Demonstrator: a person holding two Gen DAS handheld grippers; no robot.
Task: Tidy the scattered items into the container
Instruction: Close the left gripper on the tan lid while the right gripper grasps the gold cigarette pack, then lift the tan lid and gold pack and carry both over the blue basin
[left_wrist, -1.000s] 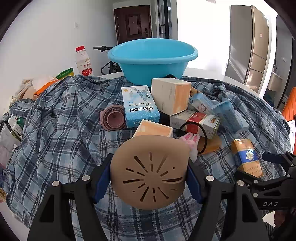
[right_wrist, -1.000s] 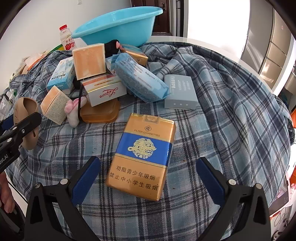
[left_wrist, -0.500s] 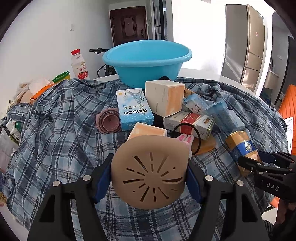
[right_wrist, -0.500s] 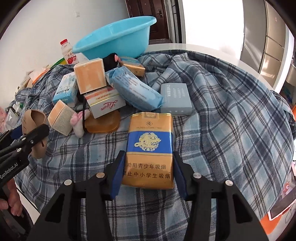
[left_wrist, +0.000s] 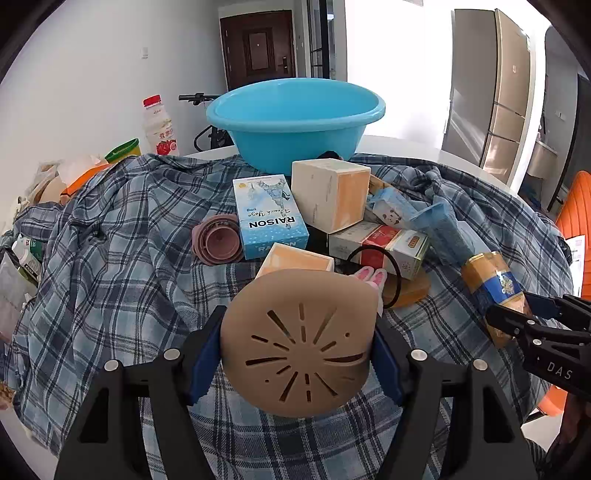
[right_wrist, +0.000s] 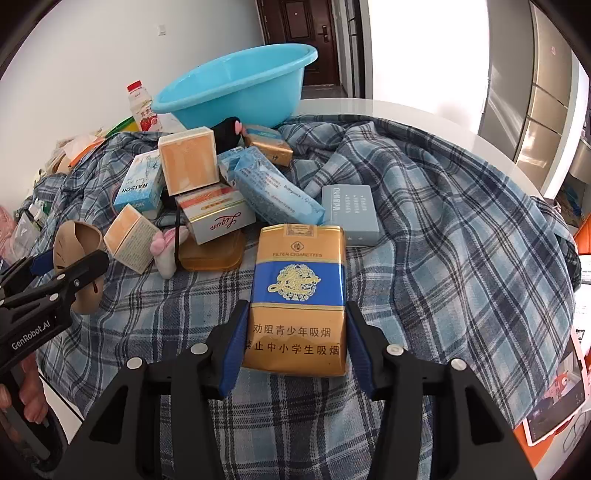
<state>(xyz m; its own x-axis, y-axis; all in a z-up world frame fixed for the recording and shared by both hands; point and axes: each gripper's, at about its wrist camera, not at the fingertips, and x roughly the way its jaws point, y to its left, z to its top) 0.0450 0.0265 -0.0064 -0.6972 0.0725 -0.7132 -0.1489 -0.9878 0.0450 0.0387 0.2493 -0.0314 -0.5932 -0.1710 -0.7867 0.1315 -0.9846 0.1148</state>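
Here both tilt down — left gripper (left_wrist: 297, 345) clamping the tan disc (left_wrist: 295, 341), right gripper (right_wrist: 295, 339) clamping the cigarette pack (right_wrist: 299, 295).

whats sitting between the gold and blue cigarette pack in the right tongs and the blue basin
In the right wrist view, between the cigarette pack and the blue basin lies the heap: a light blue tissue pack, a grey-blue box and a small gold pack, all on the plaid cloth.
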